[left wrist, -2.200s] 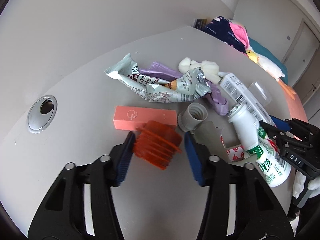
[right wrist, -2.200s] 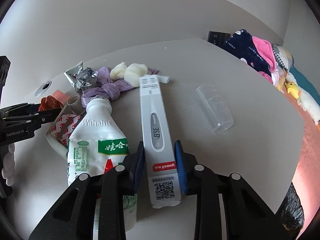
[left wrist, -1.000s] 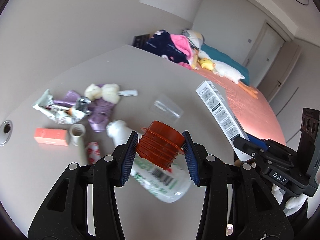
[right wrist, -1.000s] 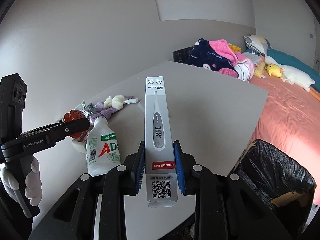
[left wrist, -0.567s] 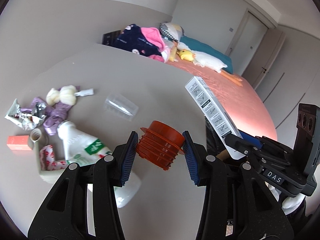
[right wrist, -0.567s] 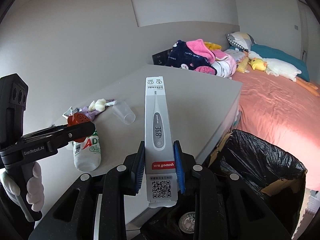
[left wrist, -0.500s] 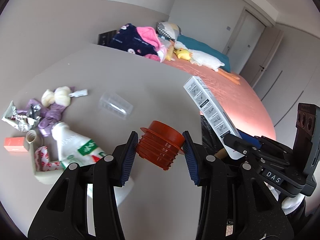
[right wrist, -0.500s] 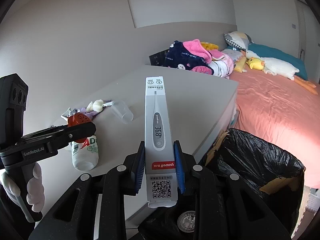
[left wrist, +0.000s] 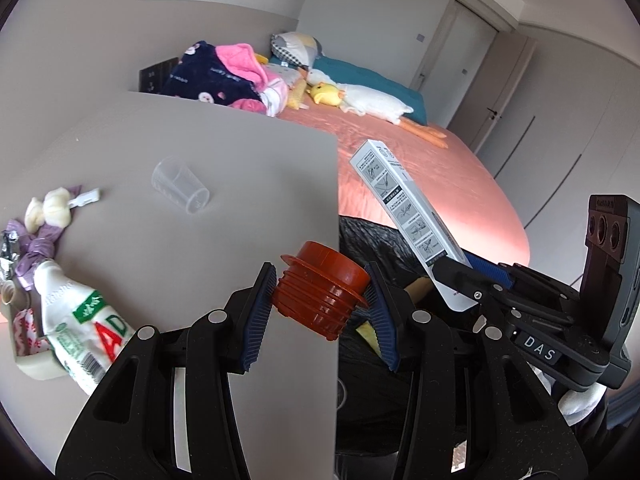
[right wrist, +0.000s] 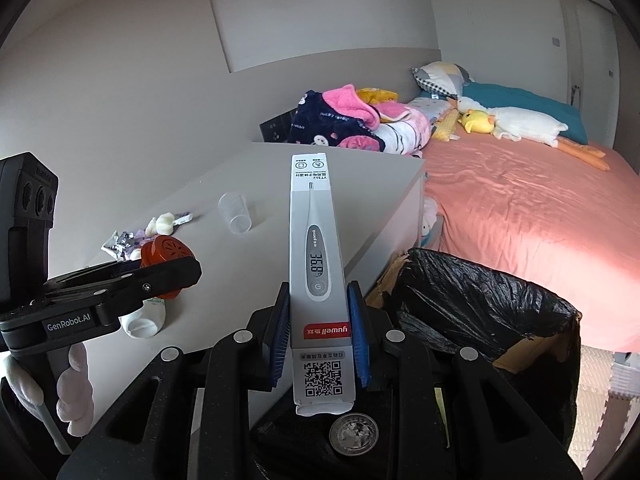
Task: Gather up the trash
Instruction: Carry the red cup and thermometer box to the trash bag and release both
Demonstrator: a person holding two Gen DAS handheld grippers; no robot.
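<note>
Room: a bedroom with pale walls, a grey table [left wrist: 224, 168] and a bed with a pink sheet [right wrist: 520, 216] behind it.
Left gripper [left wrist: 320, 304]: its blue pads press tight on both sides of a round orange ribbed plastic cap [left wrist: 322, 288]. It holds the cap in the air at the table's edge.
Right gripper [right wrist: 318, 332]: its blue pads are closed tight on a long white and grey thermometer box [right wrist: 318, 264]. The box stands up over the bin.
Bin: a box lined with a black plastic bag [right wrist: 472, 312], just beside the table and below the grippers.
On the table, near: a white plastic drink bottle with a green label [left wrist: 76, 324], lying down.
Farther: a purple crumpled wrapper [left wrist: 38, 248] and a clear plastic cup [left wrist: 180, 190] on its side.
Far away: a white and yellow toy duck [right wrist: 516, 122] on the bed.
</note>
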